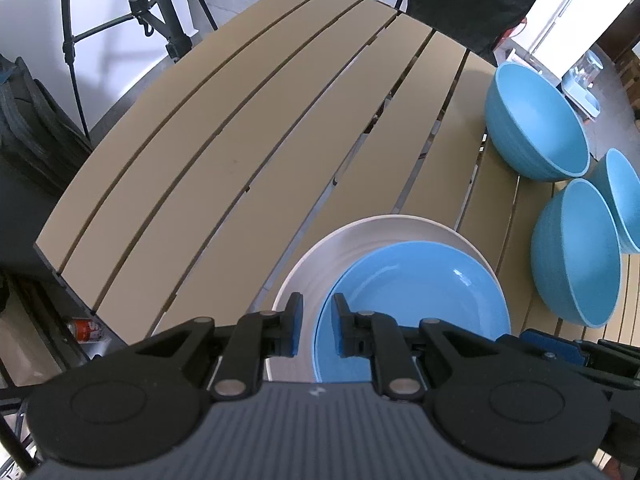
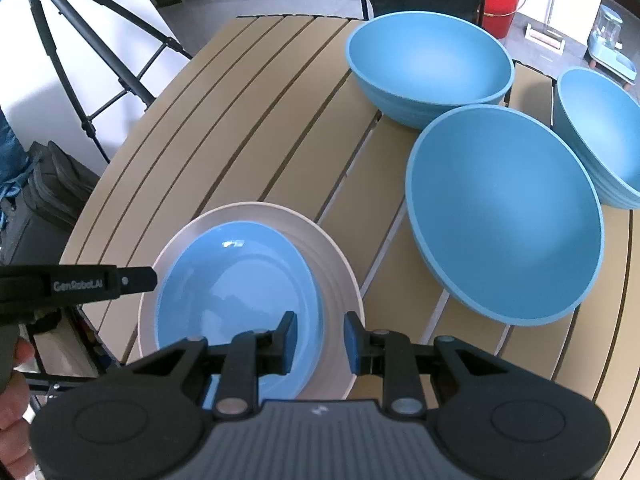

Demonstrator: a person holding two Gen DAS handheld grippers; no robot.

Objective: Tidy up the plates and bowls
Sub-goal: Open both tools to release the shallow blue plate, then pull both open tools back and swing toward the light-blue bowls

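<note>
On the slatted table (image 2: pixel 248 120) I saw a blue plate (image 2: pixel 236 292) lying inside a larger white plate (image 2: pixel 336 280), pushed toward that plate's left side in the right view. Three blue bowls stood well apart from the plates on the right: a far bowl (image 2: pixel 428 64), a near bowl (image 2: pixel 508 216) just beside it, and a third bowl (image 2: pixel 596 136) at the table's right edge. All three looked empty.

My left gripper (image 1: pixel 318 328) pointed steeply down over the left rims of both plates, jaws slightly apart, the blue plate's edge between the pads without being pinched. My right gripper (image 2: pixel 320 340) pointed steeply down too, jaws a little apart over the plates' right rims, holding nothing. A hand (image 2: pixel 16 392) showed at the lower left of the right view.
</note>
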